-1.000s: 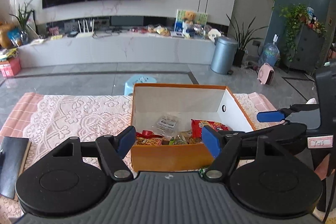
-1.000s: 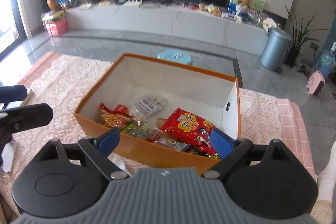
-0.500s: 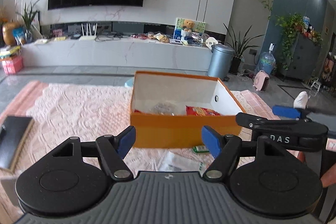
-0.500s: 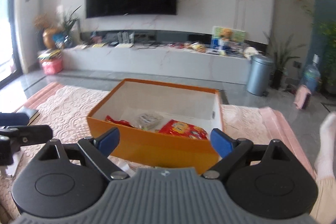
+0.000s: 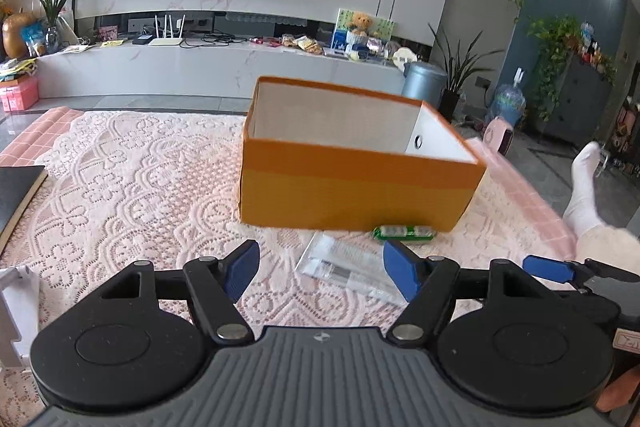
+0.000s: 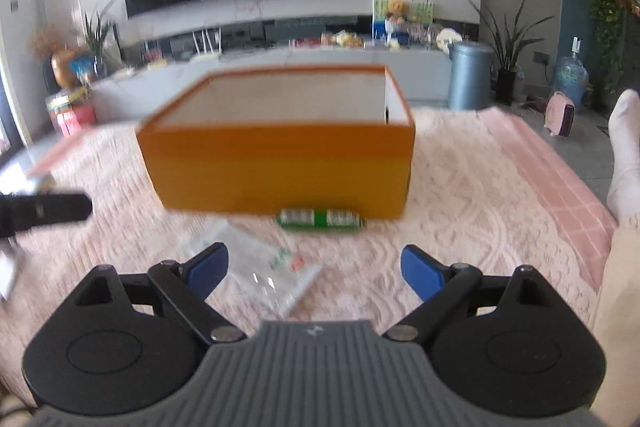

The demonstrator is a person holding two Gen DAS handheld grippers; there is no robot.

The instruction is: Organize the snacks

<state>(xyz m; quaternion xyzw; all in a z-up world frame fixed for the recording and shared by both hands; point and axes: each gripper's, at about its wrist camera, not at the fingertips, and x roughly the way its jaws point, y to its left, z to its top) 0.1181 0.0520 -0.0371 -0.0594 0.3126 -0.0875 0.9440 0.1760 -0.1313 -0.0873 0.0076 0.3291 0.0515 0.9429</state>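
An orange open box [image 5: 352, 187] stands on the lace cloth; it also shows in the right wrist view [image 6: 276, 167]. Its contents are hidden behind the near wall. A green snack roll [image 5: 403, 231] lies against the box's front, also seen by the right wrist camera [image 6: 320, 219]. A clear plastic packet [image 5: 344, 267] lies nearer, and it shows in the right wrist view [image 6: 264, 267]. My left gripper [image 5: 322, 273] is open and empty, low over the packet. My right gripper [image 6: 314, 269] is open and empty, just behind the packet.
A pink lace tablecloth [image 5: 132, 187] covers the table. A black notebook [image 5: 16, 191] lies at the left edge. A white stand [image 5: 16, 311] is near left. A person's socked foot [image 5: 584, 187] is at the right. The right wrist view is motion-blurred.
Both grippers have pulled back and dropped lower, from above the box to near table height in front of it. The snacks inside the box have gone out of sight.
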